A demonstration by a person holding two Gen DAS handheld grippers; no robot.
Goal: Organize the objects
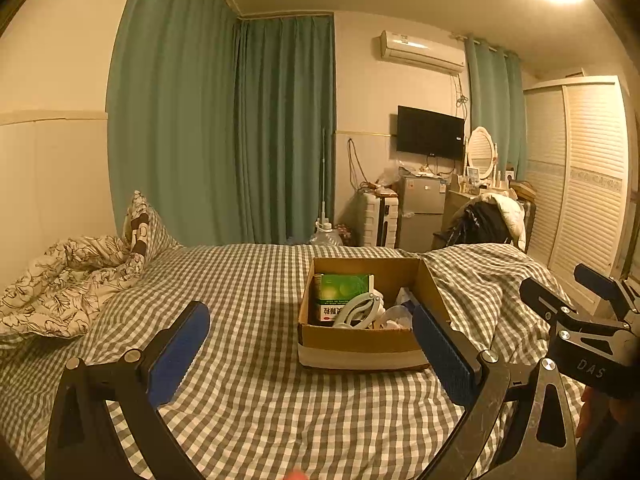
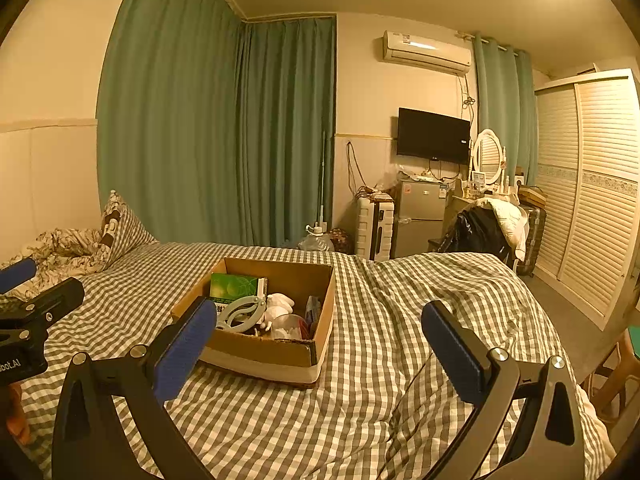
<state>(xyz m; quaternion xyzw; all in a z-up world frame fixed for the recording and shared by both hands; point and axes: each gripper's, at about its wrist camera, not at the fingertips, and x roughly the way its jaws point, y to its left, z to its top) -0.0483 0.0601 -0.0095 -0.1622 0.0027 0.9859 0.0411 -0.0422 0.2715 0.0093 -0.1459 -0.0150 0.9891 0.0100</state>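
the cardboard box [image 1: 362,342] sat on the checked bed [image 1: 248,400], holding a green packet [image 1: 344,288] and a pale ring clip [image 1: 360,312]. the left hand-held gripper [image 1: 310,354] hung spread before it; the right hand-held gripper [image 2: 320,352] was spread too, the box toward its left finger.

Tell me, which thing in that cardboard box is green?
The flat green packet leaning at the box's far left corner. The ring-shaped clip in front of it is pale grey, and the soft item beside that is white.
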